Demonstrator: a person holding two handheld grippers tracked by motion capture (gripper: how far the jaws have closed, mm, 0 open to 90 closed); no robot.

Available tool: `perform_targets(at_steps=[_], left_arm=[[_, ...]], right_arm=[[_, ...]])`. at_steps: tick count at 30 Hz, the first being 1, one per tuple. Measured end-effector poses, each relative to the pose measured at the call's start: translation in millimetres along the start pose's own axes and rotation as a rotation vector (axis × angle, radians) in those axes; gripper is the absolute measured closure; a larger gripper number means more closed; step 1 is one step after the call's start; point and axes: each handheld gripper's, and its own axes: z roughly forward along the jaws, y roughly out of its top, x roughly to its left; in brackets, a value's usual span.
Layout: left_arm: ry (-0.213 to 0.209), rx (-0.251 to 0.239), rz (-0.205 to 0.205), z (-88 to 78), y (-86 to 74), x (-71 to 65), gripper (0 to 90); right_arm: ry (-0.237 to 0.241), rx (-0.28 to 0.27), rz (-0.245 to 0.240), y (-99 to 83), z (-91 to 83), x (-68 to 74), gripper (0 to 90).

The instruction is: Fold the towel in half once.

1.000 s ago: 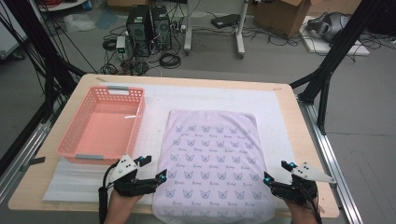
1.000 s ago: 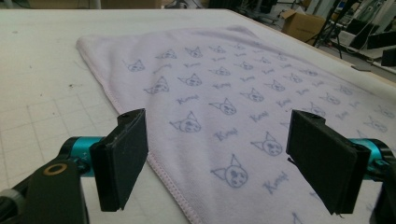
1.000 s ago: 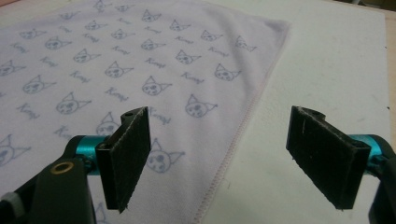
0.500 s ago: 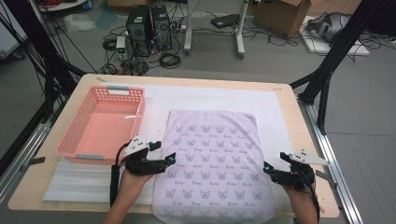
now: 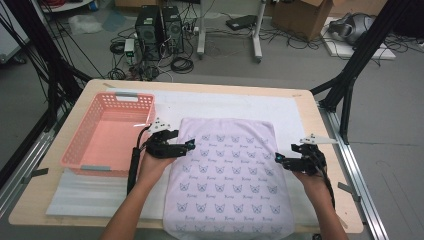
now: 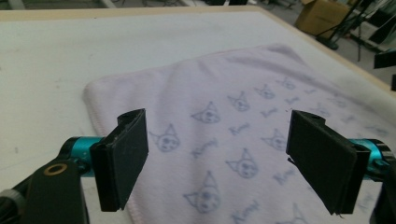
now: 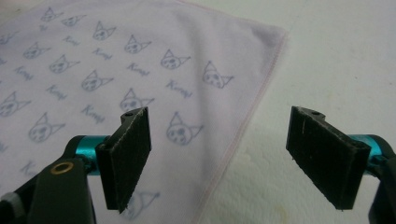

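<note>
A pale lilac towel [image 5: 227, 170] printed with small cat faces lies flat on the white mat, its near end hanging over the table's front edge. My left gripper [image 5: 189, 145] hovers open over the towel's left edge, jaws wide apart above the cloth [image 6: 224, 116]. My right gripper [image 5: 278, 159] hovers open at the towel's right edge; in the right gripper view the hem [image 7: 252, 112] runs between its jaws, with towel on the left and mat [image 7: 336, 60] on the right. Neither gripper holds anything.
A pink plastic basket [image 5: 82, 145] stands at the left of the table, beside the left hand. The white mat [image 5: 225, 105] covers most of the wooden tabletop [image 5: 327, 150]. Black frame legs, computers and cables stand on the floor beyond.
Both grippers have moved away from the front edge toward the far side, along the towel's left and right edges. Both stayed open; the towel has not moved.
</note>
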Motion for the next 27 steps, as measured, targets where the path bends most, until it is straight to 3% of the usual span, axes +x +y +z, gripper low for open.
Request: perform_targets(at_steps=[4, 11, 13, 15, 19, 24, 27], left_arm=[[0.039, 0.028, -0.065, 13.3, -4.6, 12.8, 25.8], [0.134, 0.087, -0.057, 26.8, -12.1, 22.8, 33.5], [0.141, 0.129, -0.048, 32.4, -12.6, 22.7, 37.0], [0.143, 0.147, -0.066, 38.2, -13.6, 22.2, 38.2], [0.156, 0.146, -0.078, 44.5, -15.3, 23.1, 41.2], [0.214, 0.178, 0.055, 46.6, -16.1, 15.8, 46.9], [0.236, 0.179, 0.078, 47.4, -16.7, 12.9, 51.7]], right_arm=[[0.002, 0.037, 0.004, 8.4, 15.1, -6.5, 23.7], [0.003, 0.068, 0.014, 12.9, 35.0, -14.5, 30.2], [-0.009, 0.081, 0.015, 13.5, 40.4, -15.8, 31.1], [-0.021, 0.093, 0.016, 13.9, 44.7, -16.7, 31.8], [-0.047, 0.114, 0.014, 15.1, 53.9, -17.2, 33.5], [-0.082, 0.140, 0.003, 14.3, 64.3, -16.6, 36.9], [-0.097, 0.134, -0.016, 15.4, 65.4, -14.2, 47.5]])
